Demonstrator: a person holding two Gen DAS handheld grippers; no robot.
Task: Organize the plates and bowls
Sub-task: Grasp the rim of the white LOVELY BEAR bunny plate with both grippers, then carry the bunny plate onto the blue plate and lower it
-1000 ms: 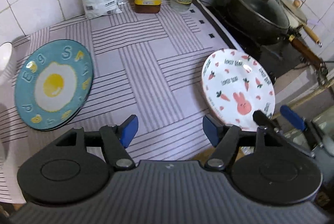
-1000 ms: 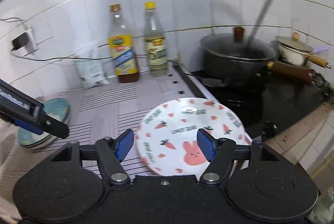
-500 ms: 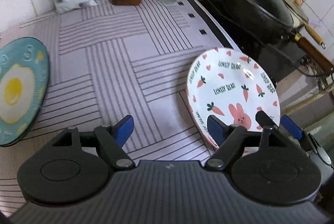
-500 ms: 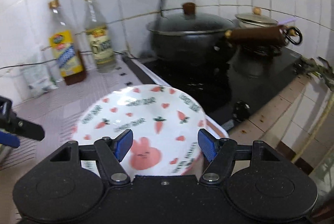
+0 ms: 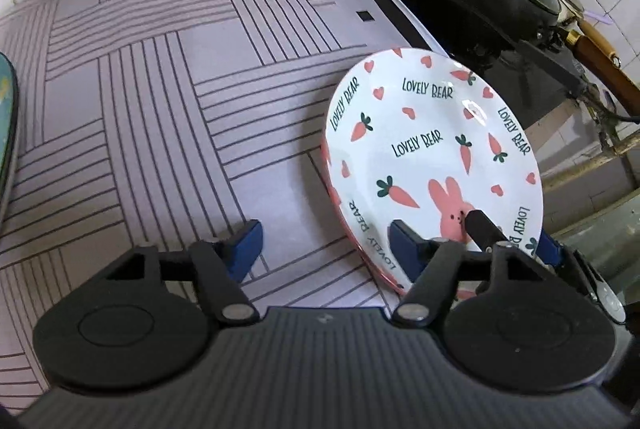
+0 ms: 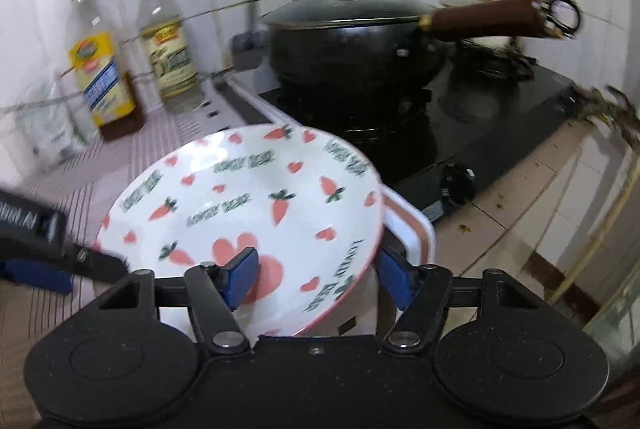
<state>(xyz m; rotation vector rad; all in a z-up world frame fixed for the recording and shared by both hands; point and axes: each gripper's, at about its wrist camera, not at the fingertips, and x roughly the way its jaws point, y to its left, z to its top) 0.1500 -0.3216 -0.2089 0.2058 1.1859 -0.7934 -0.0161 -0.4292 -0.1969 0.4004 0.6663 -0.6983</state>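
- As no dish has yet been stacked or put away in either view, the task is judged to be at an early stage.
- Rabbit-and-carrot plate: lies at the right end of the striped mat, just beside the black stove with its lidded pan. Not lifted, as far as can be told. It is the item in hand.
- Teal plate: only a sliver of its rim shows at the far left of the mat, well apart from the rabbit plate. Untouched.
- Bowls: none in view, so their condition cannot be told.
- Right gripper: jaws apart and just been closing. The plate's near rim passes between them, one finger over the plate's inside and the other outside the rim. No pad is seen pressing.
- Left gripper: jaws apart and just been closing. It is at the plate's left rim, which appears between its fingers in its own view. No grip is seen.
- Done: approach to the rabbit plate.
- Left, by judgement: close on the rim, lift, carry the plate to the teal plate or to a storage place, then deal with any bowls.
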